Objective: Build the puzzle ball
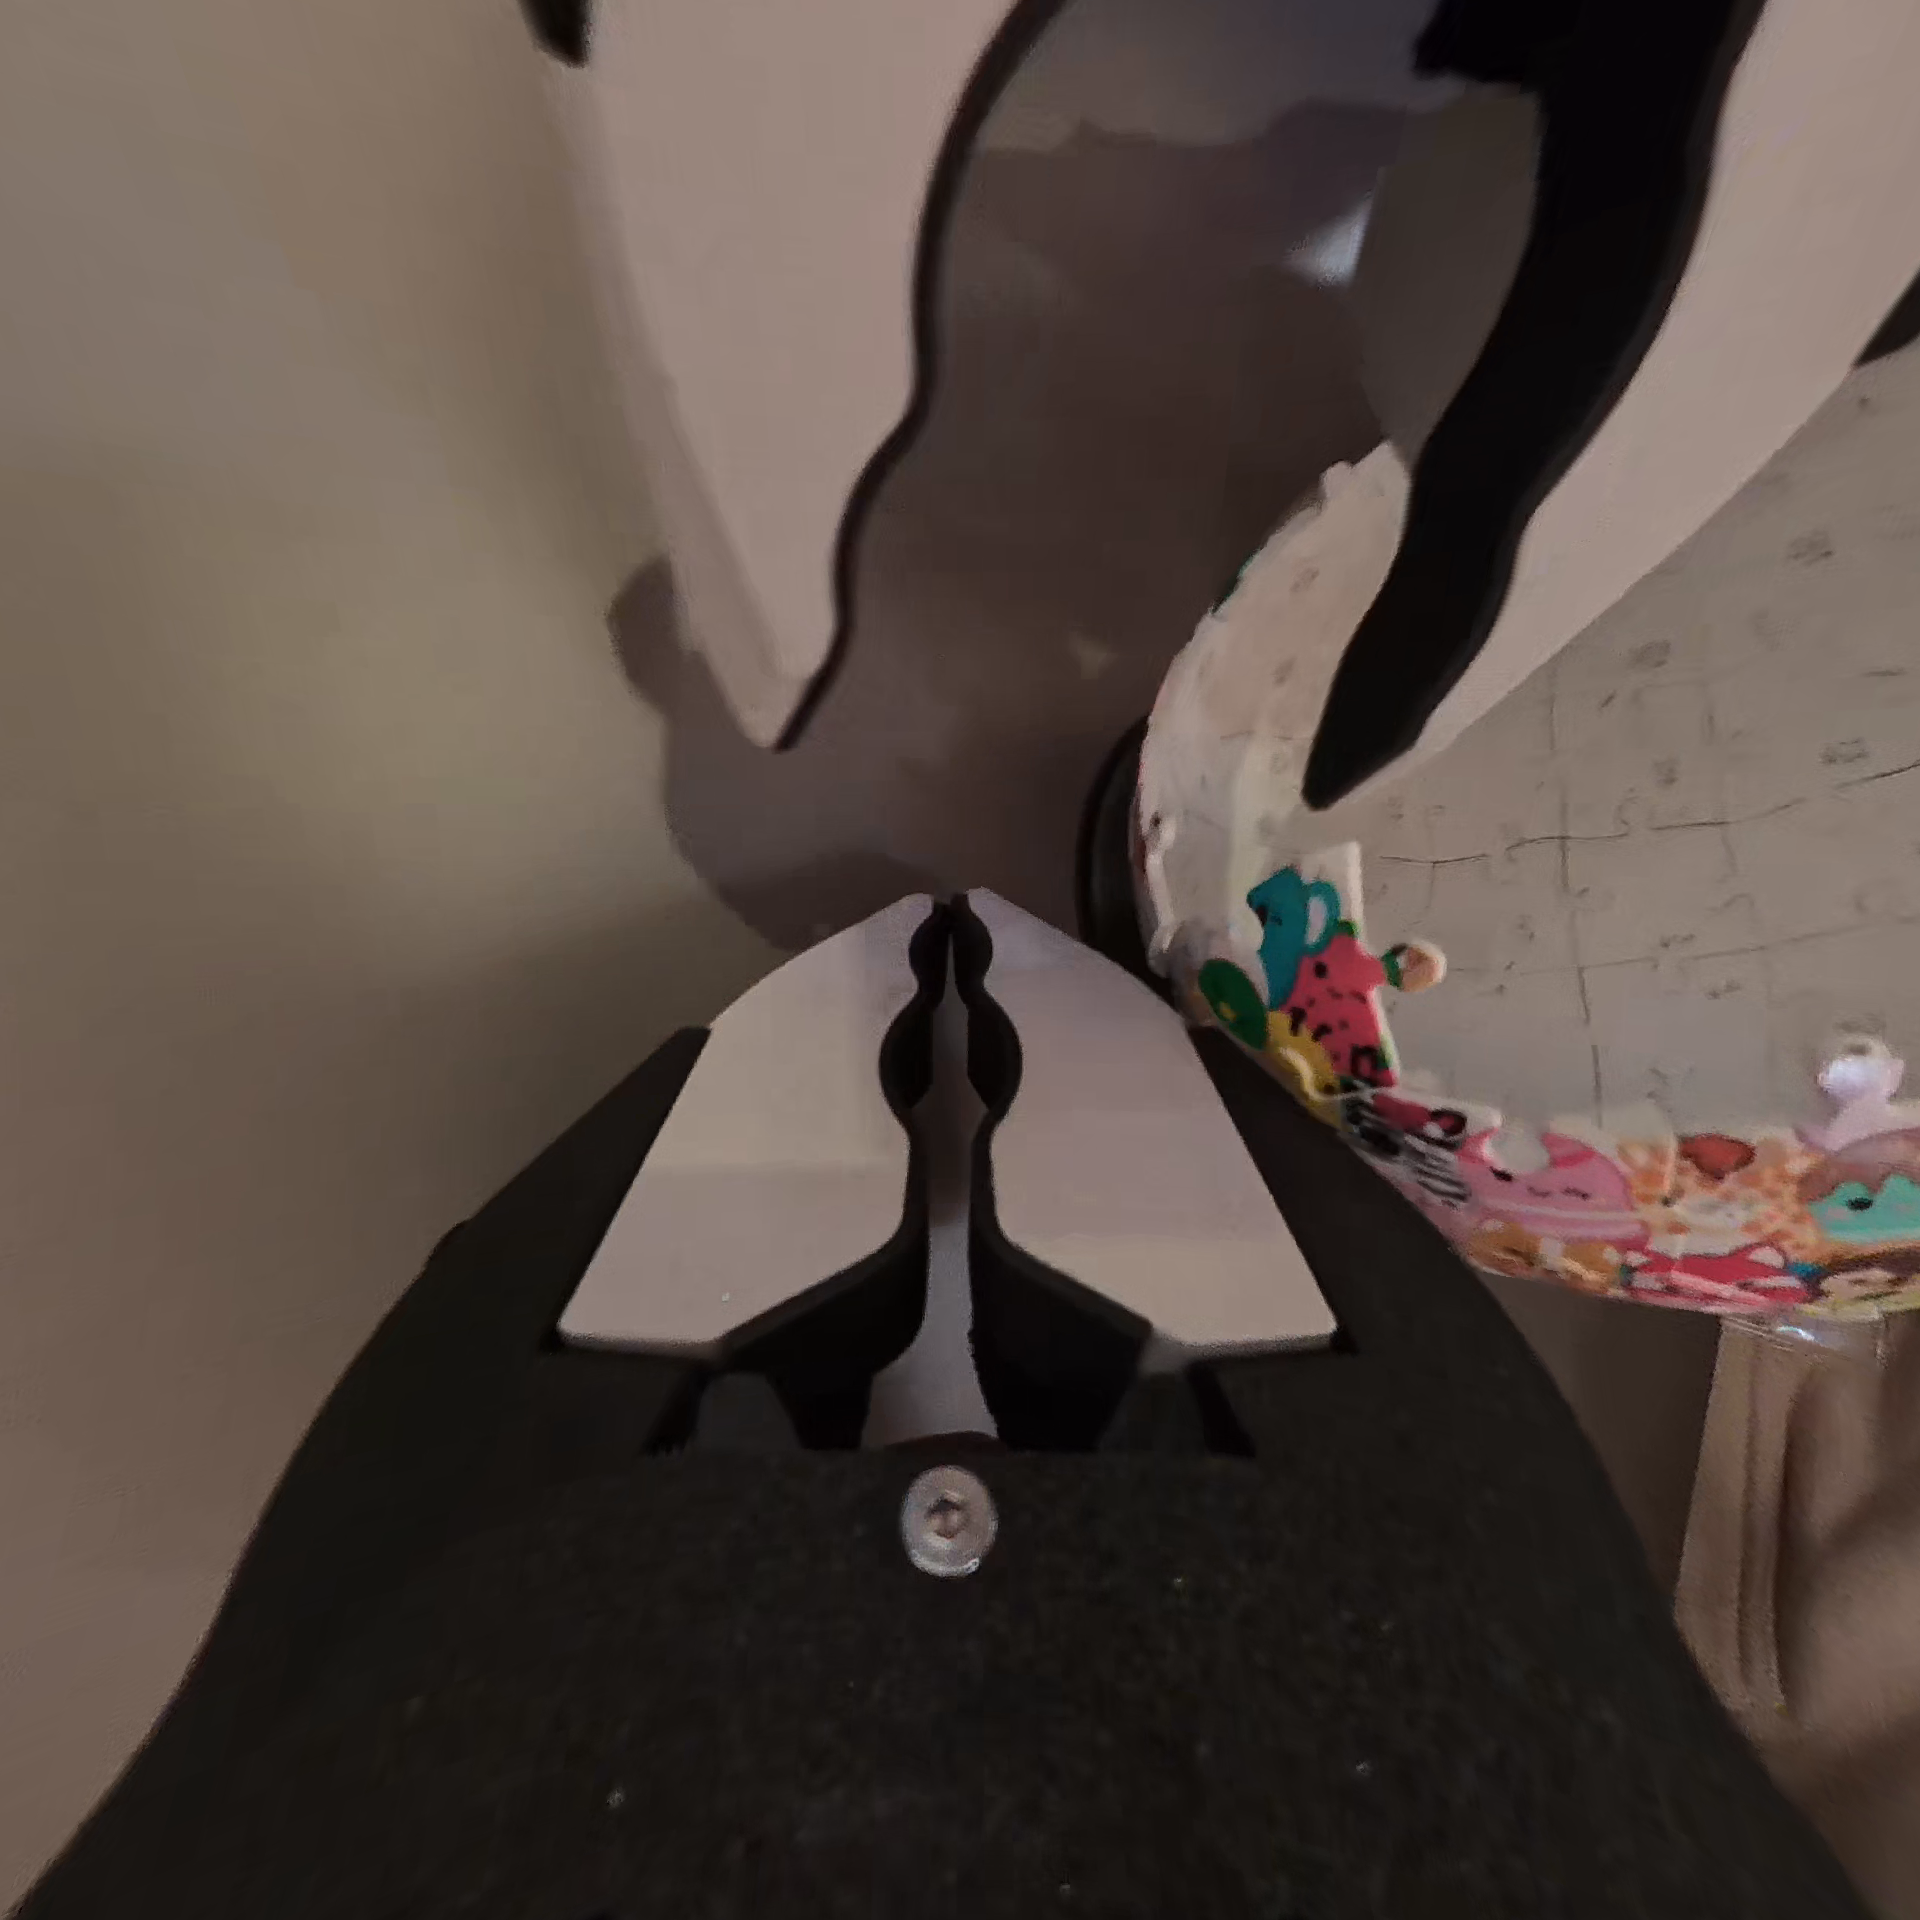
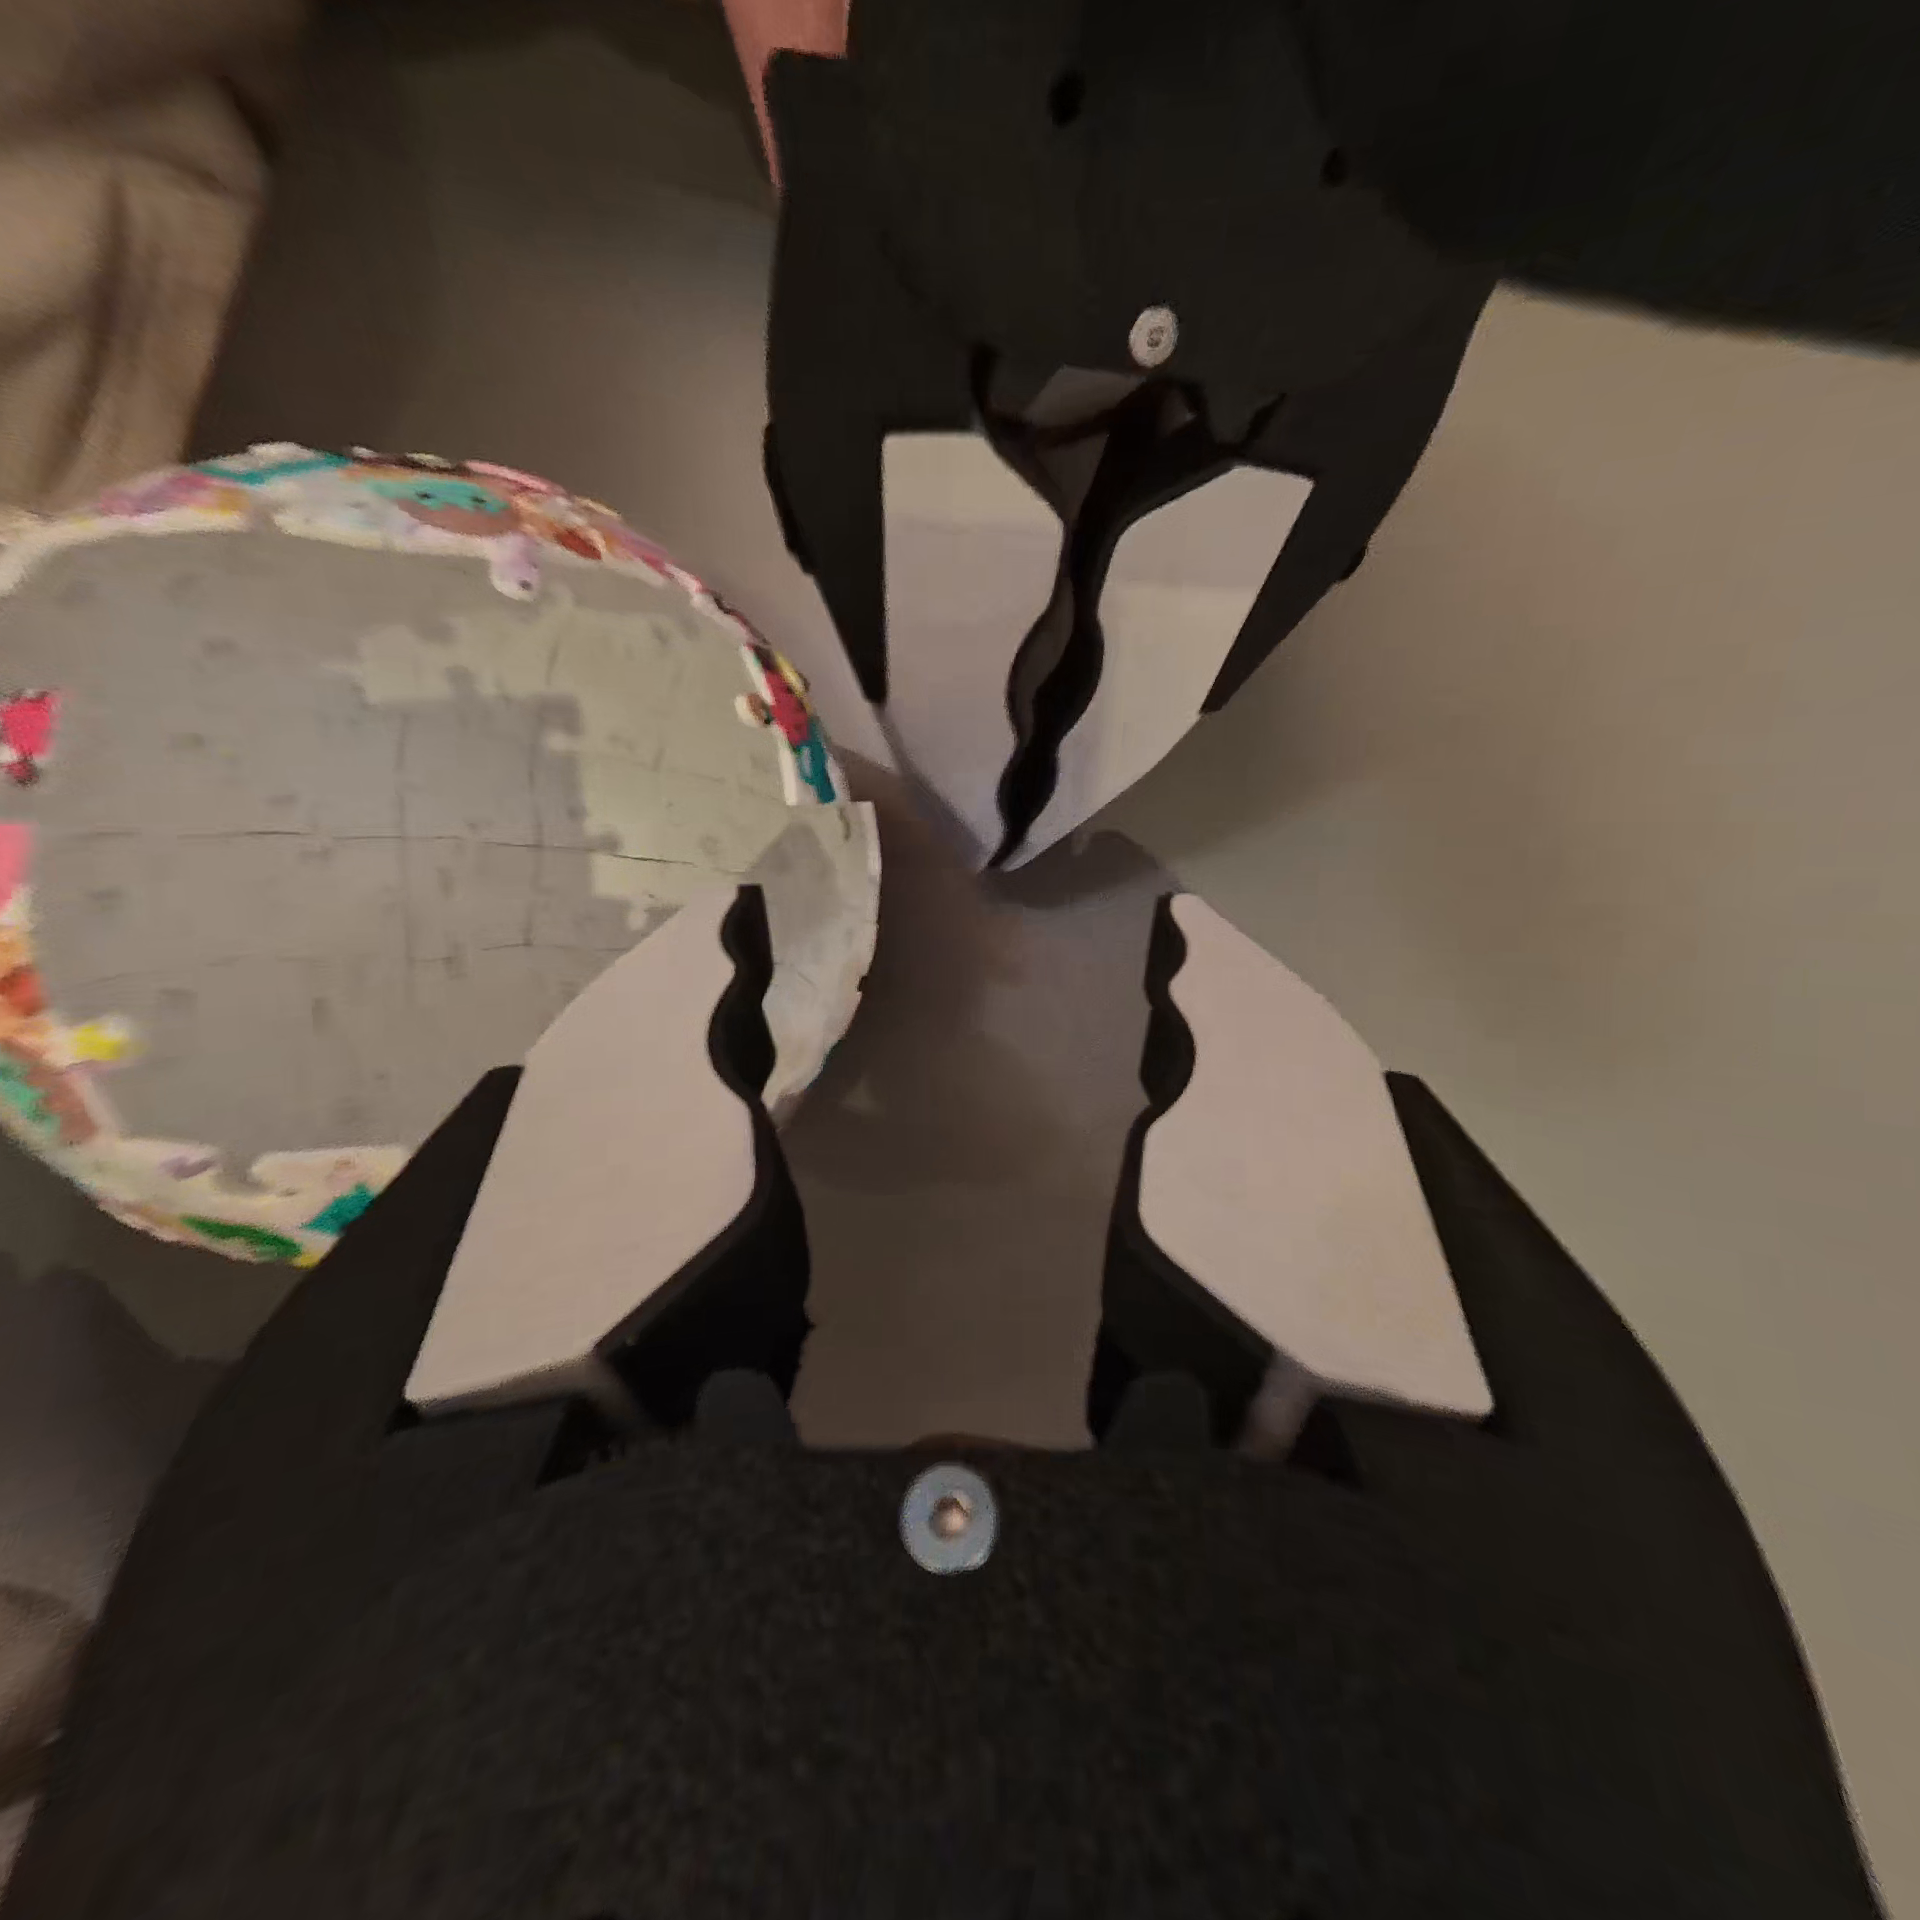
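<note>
The puzzle ball [image 1: 1558,831] is a partly built open shell, grey-white inside with colourful cartoon pictures along its rim. It lies at the right of the left wrist view and at the left of the right wrist view [image 2: 364,831]. My left gripper [image 1: 956,906] is shut, its tips pressed together just left of the ball, and I see nothing between them. It also shows in the right wrist view [image 2: 997,862], pointing down. My right gripper [image 2: 956,899] is open, tip to tip with the left one. Its left finger [image 2: 743,987] overlaps the ball's rim. It also shows in the left wrist view [image 1: 1049,764].
A plain beige table surface [image 2: 1558,831] lies under everything. Beige cloth [image 1: 1818,1558] sits beside the ball and also shows in the right wrist view [image 2: 104,260]. A person's dark sleeve [image 2: 1662,156] holds the left gripper at the top right. My right fingertips sit around 5 cm from my left ones.
</note>
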The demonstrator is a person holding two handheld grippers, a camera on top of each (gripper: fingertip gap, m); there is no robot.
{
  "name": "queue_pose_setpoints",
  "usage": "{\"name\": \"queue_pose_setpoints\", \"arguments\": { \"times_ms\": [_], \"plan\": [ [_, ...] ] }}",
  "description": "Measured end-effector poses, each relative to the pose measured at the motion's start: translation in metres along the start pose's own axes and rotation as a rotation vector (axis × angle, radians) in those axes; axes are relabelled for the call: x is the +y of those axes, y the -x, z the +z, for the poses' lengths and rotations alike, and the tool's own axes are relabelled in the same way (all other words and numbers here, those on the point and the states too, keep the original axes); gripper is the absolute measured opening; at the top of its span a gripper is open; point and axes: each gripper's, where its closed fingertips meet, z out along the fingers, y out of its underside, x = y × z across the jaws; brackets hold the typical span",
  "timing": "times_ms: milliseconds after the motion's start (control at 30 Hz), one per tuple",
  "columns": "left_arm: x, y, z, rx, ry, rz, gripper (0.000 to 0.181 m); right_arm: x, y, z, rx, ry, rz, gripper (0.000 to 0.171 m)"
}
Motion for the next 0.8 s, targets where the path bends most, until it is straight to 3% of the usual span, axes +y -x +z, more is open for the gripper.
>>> {"name": "queue_pose_setpoints", "arguments": {
  "times_ms": [200, 800],
  "plan": [
    [0.001, -0.004, 0.006, 0.038, 0.007, -0.035, 0.000, -0.002, -0.010, 0.012, 0.087, 0.036, -0.067, 0.085],
    [-0.002, -0.010, -0.002, 0.040, -0.034, -0.072, 0.000, -0.016, -0.018, 0.017, 0.194, 0.153, -0.173, 0.098]
  ]
}}
